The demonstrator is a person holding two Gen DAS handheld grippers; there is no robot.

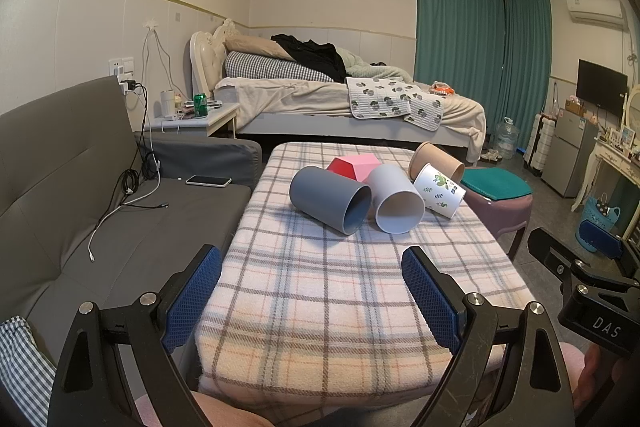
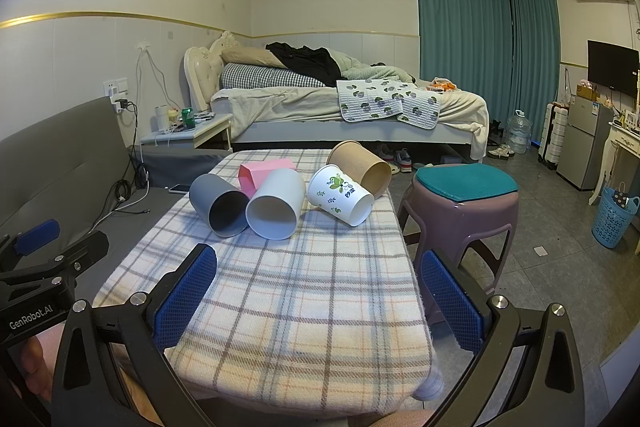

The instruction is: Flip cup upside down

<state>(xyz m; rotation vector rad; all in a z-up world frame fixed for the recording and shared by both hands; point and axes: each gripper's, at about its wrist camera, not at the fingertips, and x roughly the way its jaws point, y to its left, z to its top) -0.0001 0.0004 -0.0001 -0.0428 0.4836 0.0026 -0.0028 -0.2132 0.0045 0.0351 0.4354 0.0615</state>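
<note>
Ahead of both claws, five cups lie tipped on their sides in a cluster toward the far end of the plaid-covered counter (image 1: 320, 307). The left claw (image 1: 312, 295) hovers over the near end of the counter with its blue pads spread wide and nothing between them. Straight beyond it lies the dark grey cup (image 1: 330, 199), mouth turned toward the claw and slightly to its right. Touching that cup on the right is the light grey cup (image 1: 394, 197), its open mouth also facing the claw. Behind these two sits the pink cup (image 1: 352, 166), angular in shape, partly hidden by them. Farther to the right lies the white cup with green leaf print (image 1: 438, 190), and just behind it the brown paper cup (image 1: 434, 157).

The right claw (image 2: 320, 293) is likewise spread open and holds nothing, low over the counter's near right part. The cluster lies ahead of it and a little to its left. To its right, beside the counter, stands a purple stool (image 2: 460, 215) with a teal cushion. On its left, the other claw's black frame shows at the picture's edge.
</note>
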